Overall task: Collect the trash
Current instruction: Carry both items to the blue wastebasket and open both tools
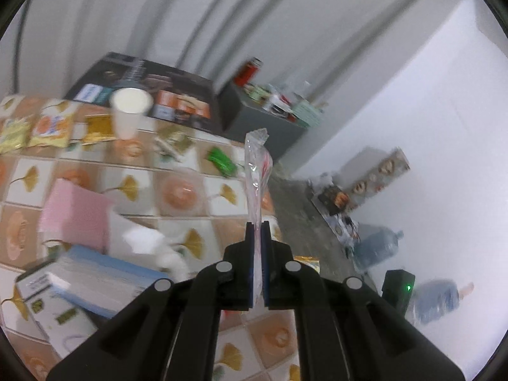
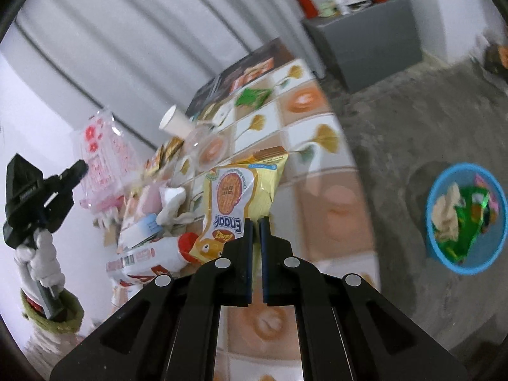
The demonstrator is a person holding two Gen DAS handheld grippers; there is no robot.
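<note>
Currently left gripper (image 1: 257,231) pinches a clear plastic wrapper (image 1: 255,171) edge-on; right gripper (image 2: 256,227) clamps the yellow Enaak snack packet (image 2: 241,197) by its corner. Risk: thin grips slip before the blue basket (image 2: 431,222) on the floor.

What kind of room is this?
Probably a lived-in home room: a tiled-pattern table littered with snack packets, a blue trash basin on the bare concrete floor, and water jugs by the wall.

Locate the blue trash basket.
In the right wrist view, the blue trash basket sits on the grey floor at far right, beyond the table edge.
</note>
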